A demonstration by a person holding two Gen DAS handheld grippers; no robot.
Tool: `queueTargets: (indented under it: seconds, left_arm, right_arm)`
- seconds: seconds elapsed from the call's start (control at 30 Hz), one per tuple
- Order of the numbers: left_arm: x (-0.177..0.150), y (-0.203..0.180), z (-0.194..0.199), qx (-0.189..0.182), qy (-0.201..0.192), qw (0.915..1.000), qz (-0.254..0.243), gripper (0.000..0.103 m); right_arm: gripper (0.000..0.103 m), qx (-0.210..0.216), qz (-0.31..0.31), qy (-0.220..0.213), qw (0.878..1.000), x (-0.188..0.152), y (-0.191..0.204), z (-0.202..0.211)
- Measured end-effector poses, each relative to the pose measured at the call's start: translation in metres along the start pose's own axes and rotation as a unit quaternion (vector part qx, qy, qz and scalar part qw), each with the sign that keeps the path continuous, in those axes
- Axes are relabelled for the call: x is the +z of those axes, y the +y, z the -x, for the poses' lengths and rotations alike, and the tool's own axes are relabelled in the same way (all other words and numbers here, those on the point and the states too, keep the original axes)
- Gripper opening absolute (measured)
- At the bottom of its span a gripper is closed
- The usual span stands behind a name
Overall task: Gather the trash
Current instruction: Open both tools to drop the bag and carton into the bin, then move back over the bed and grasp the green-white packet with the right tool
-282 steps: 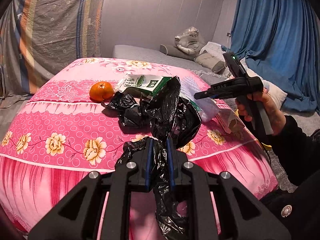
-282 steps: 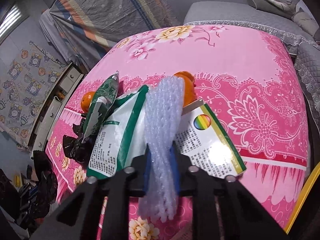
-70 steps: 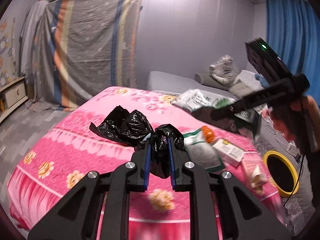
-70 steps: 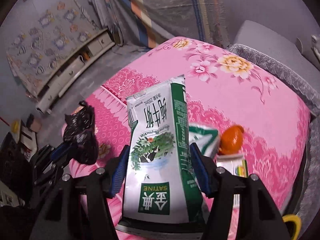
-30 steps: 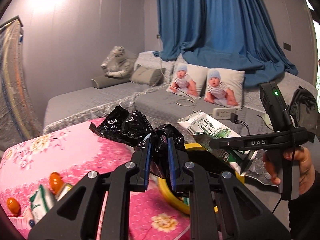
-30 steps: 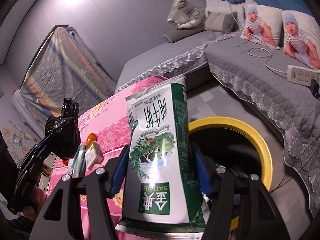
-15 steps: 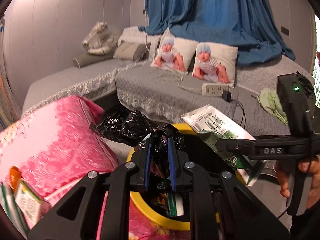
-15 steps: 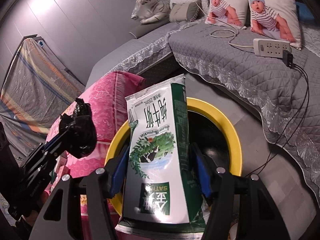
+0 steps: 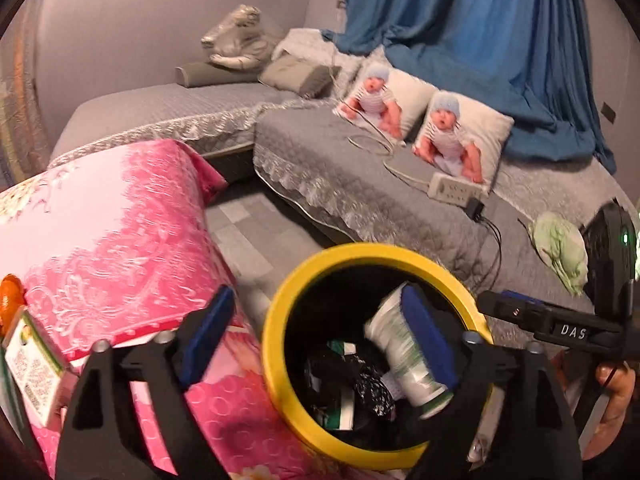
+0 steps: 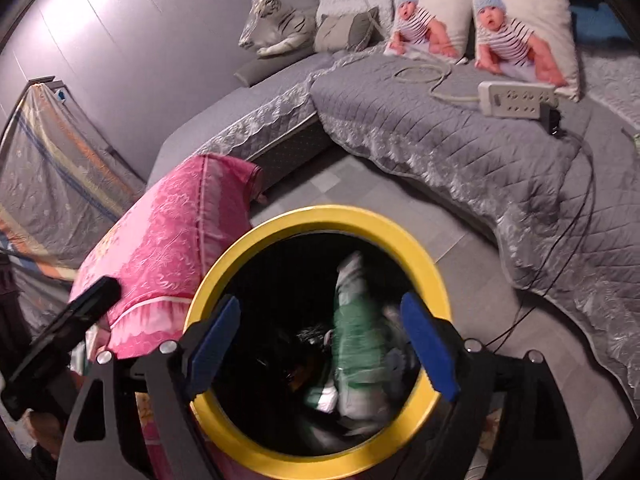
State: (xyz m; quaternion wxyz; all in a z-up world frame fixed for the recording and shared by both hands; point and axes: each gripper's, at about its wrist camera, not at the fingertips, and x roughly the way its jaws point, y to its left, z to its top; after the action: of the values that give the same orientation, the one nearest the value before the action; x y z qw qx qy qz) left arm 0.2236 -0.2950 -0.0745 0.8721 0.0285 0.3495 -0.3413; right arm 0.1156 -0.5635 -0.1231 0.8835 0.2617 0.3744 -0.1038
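A black bin with a yellow rim (image 9: pixel 280 340) stands on the floor beside the pink table. My left gripper (image 9: pixel 318 338) hangs over it with its jaws opening and nothing between the blue pads. The crumpled black bag (image 9: pixel 360 380) lies inside the bin. My right gripper (image 10: pixel 322 340) is also over the yellow rim (image 10: pixel 320 214), jaws opening. A green and white milk carton (image 10: pixel 356 340) drops blurred between them, free of the pads. The carton (image 9: pixel 404 356) shows in the left wrist view too, with the right gripper (image 9: pixel 504 308) at the far right.
The pink flowered table cover (image 9: pixel 112 232) fills the left, with a small carton (image 9: pixel 32 360) and an orange (image 9: pixel 10 296) at its edge. A grey sofa (image 9: pixel 360 184) with pillows, a power strip (image 9: pixel 452 192) and cables curves behind the bin.
Both grippers sank toward the bin and opened. The black bag left the left jaws and lies in the bin. The milk carton left the right jaws and is falling in.
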Motion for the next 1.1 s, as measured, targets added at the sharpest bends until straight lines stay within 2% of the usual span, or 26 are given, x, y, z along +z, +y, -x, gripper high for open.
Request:
queueTargets:
  seconds: [0.2,0.37,0.47,0.6,0.73,0.8,0.87,0.9,0.93,1.0,1.1]
  left_arm:
    - [0.009,0.022,0.03,0.023,-0.026,0.9989,0.031,0.09]
    - [0.014,0.048,0.067,0.038,-0.055,0.9963,0.055,0.093]
    - [0.009,0.071,0.098,0.065,-0.08,0.9934,0.051,0.094]
    - [-0.004,0.111,0.143,0.127,-0.108,0.9851,0.045,0.094]
    - [-0.029,0.168,0.205,0.229,-0.139,0.9617,0.055,0.094]
    - [-0.044,0.198,0.238,0.29,-0.148,0.9429,0.071,0.094]
    - [-0.057,0.223,0.262,0.33,-0.152,0.927,0.093,0.094]
    - [-0.063,0.232,0.272,0.342,-0.156,0.9209,0.103,0.094]
    - [-0.074,0.246,0.287,0.362,-0.158,0.9106,0.121,0.094]
    - [-0.091,0.266,0.307,0.382,-0.157,0.899,0.145,0.094]
    - [-0.113,0.286,0.326,0.39,-0.16,0.8903,0.173,0.094]
  right_arm:
    - [0.08,0.011,0.02,-0.008,1.0,-0.002,0.013,0.01]
    - [0.08,0.041,0.06,-0.006,0.997,-0.003,0.046,0.017]
    - [0.08,0.07,0.088,-0.001,0.994,-0.005,0.072,0.02]
    - [0.08,0.122,0.131,0.018,0.984,-0.012,0.119,0.024]
    - [0.081,0.194,0.202,0.066,0.958,-0.037,0.19,0.019]
    - [0.081,0.229,0.236,0.104,0.939,-0.055,0.232,0.012]
    - [0.081,0.251,0.262,0.132,0.923,-0.07,0.263,0.007]
    - [0.081,0.258,0.275,0.144,0.915,-0.078,0.279,0.005]
    - [0.081,0.264,0.292,0.155,0.906,-0.087,0.299,0.002]
    - [0.081,0.263,0.325,0.174,0.891,-0.107,0.336,-0.002]
    - [0.081,0.254,0.354,0.201,0.878,-0.131,0.376,-0.012]
